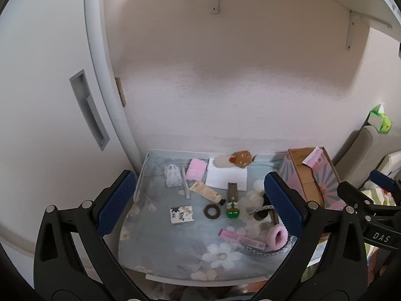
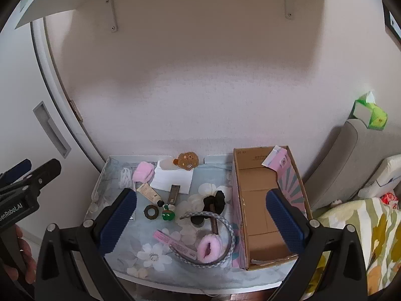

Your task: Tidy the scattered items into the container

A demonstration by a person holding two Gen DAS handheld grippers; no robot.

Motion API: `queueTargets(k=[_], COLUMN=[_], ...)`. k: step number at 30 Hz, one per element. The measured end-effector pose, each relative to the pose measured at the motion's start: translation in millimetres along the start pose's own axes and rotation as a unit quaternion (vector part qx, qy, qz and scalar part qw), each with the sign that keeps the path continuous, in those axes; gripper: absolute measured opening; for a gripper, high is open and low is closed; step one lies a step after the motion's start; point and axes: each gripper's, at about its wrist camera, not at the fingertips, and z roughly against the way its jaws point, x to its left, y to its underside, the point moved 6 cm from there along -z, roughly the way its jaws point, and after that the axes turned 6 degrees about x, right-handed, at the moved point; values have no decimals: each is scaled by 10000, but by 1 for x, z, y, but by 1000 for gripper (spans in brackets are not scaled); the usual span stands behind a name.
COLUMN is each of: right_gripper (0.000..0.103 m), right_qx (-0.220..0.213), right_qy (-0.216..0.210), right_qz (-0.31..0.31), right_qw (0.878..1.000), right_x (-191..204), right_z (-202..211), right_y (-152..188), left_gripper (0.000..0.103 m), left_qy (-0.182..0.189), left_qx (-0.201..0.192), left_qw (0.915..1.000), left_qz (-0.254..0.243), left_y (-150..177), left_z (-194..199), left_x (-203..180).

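Right wrist view: the open right gripper (image 2: 200, 219) hovers, empty, over a floral cloth table (image 2: 153, 271). At 3 o'clock the rectangular cardboard box (image 2: 260, 200), long axis toward the wall, holds nothing visible. A fluffy pink scrunchie (image 2: 209, 248) lies at 6 o'clock. The left gripper (image 1: 198, 204) is also spread wide.

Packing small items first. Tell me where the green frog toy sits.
The green frog toy sits mid-table in both wrist views, just right of the dark ring and left of the grey headband, below the cream tube's cap.
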Motion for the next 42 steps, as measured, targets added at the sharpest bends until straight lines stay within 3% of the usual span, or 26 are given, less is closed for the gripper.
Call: queueTargets(k=[10,27,42], right_gripper=[103,103,103], right_qx=[-178,-99,-32], right_qy=[50,-87,-46], right_qz=[69,148,71], right_qw=[9998,9998,10000], right_x=[0,5,2], right_z=[7,6,7], right_y=[-1,4,7], left_gripper=[102,102,102], left_qy=[51,-111,-40], left_qx=[-5,-43,2], left_qw=[10000,9999,10000], left_qz=[13,4,49], left_y=[1,11,17], left_z=[-1,5,7], left_x=[-1,5,8])
